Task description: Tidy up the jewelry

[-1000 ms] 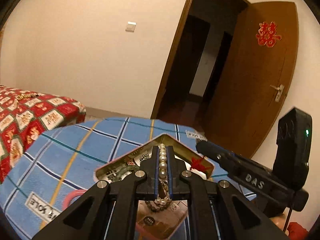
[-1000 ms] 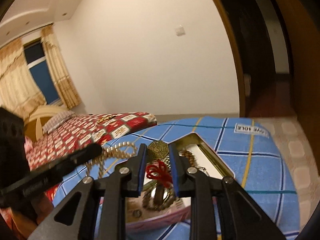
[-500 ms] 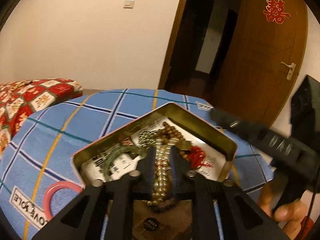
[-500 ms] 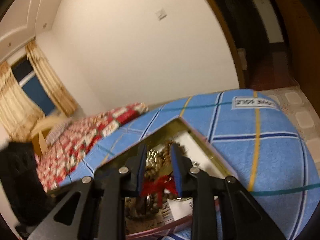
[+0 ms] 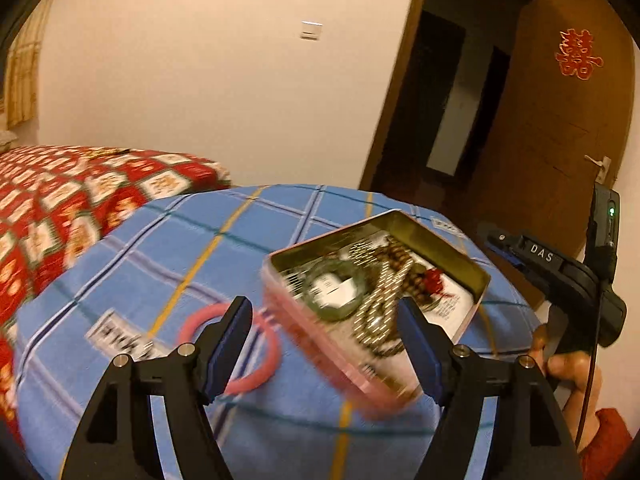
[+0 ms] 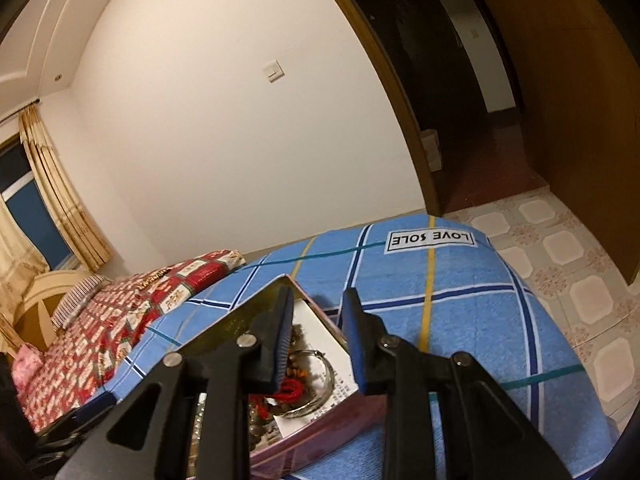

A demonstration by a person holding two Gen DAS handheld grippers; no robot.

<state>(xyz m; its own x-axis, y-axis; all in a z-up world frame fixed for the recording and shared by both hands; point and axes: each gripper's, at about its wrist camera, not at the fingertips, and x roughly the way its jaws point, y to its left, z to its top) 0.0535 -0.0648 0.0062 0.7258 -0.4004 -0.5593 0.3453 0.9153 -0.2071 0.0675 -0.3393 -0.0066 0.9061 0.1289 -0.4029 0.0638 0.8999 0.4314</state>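
Observation:
A pink tin [image 5: 440, 240] with a gold inside lies on the blue checked cloth [image 5: 160, 260]. In it are a green bangle [image 5: 334, 292], a pearl necklace [image 5: 376, 312], wooden beads [image 5: 400, 252] and a red knot charm [image 5: 434, 280]. My left gripper [image 5: 324, 320] hovers just before the tin, its jaws opening wide with nothing between the pads. A pink bangle [image 5: 228, 352] lies on the cloth by its left finger. My right gripper [image 6: 318, 320] stands narrowly open over the tin [image 6: 320, 432]. The red knot charm [image 6: 289, 391] and a silver bangle [image 6: 320, 380] lie below it.
A bed with a red patterned cover [image 5: 60, 200] adjoins the cloth on the left. A brown door [image 5: 560, 140] stands open at the back right, and tiled floor [image 6: 560, 240] lies beyond the cloth's edge. A hand [image 5: 572, 364] holds the right gripper [image 5: 494, 238].
The left jaws spread from shut to wide, and the pearl necklace they held now lies in the tin. The right gripper sank toward the tin and the red knot charm left its fingers.

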